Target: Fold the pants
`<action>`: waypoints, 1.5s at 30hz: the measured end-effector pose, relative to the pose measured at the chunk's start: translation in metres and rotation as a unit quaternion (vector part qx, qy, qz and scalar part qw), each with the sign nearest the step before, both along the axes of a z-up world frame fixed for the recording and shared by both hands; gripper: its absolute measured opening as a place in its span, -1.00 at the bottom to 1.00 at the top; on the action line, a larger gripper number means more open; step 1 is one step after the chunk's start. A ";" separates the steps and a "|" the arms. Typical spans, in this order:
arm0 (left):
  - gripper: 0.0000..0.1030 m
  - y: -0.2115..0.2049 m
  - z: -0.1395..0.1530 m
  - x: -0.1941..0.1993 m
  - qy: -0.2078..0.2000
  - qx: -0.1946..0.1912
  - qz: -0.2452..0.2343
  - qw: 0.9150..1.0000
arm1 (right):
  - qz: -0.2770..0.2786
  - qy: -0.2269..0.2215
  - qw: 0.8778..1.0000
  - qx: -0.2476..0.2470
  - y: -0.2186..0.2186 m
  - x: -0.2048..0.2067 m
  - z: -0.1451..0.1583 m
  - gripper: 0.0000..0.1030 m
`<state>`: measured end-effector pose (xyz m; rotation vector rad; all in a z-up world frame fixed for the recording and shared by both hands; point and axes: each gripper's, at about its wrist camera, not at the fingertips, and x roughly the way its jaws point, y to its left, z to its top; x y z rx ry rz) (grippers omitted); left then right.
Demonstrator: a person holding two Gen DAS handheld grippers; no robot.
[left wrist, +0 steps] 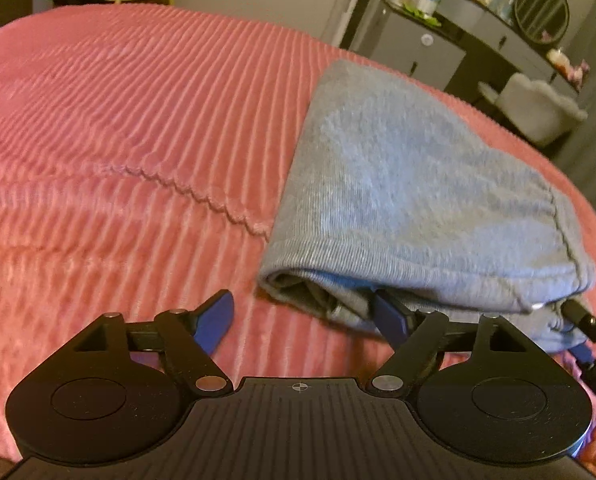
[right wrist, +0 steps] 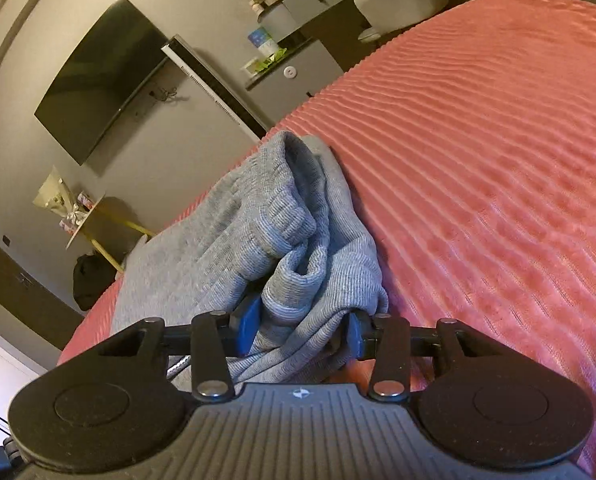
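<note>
While the gray pants (left wrist: 410,200) lie folded near the bedspread's (left wrist: 117,128) right edge, the left gripper (left wrist: 302,316) stands spread at their near corner and the right gripper (right wrist: 302,324) pinches bunched cloth. Soft, light knit will sag; hold stacked edges.

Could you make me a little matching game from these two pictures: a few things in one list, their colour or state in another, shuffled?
Things:
1. pants
2. blanket
3. left hand-held gripper
4. television

Descriptions:
A. ribbed, pink
B. dark screen on the wall
C. grey, folded
D. jaws spread wide, one finger under the cloth

Pairs: 1-C, 2-A, 3-D, 4-B
</note>
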<state>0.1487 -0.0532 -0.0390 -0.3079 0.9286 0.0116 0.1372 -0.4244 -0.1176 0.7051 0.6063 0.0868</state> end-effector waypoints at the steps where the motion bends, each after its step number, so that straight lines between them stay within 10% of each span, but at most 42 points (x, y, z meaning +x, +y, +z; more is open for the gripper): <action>1: 0.61 -0.001 0.002 -0.002 0.004 0.005 -0.005 1.000 | 0.000 -0.001 1.000 -0.004 0.002 -0.001 0.000 -0.16; 9: 0.68 -0.013 0.009 -0.048 0.002 0.137 -0.063 0.989 | -0.011 0.068 0.966 -0.248 0.053 -0.035 0.021 0.59; 22: 0.80 -0.026 0.005 -0.089 -0.076 0.116 -0.076 0.987 | 0.095 -0.002 0.938 -0.334 0.138 -0.101 0.042 0.90; 45: 0.80 -0.029 -0.006 -0.079 -0.082 0.113 -0.081 0.987 | 0.075 -0.025 0.943 -0.324 0.143 -0.093 0.037 0.90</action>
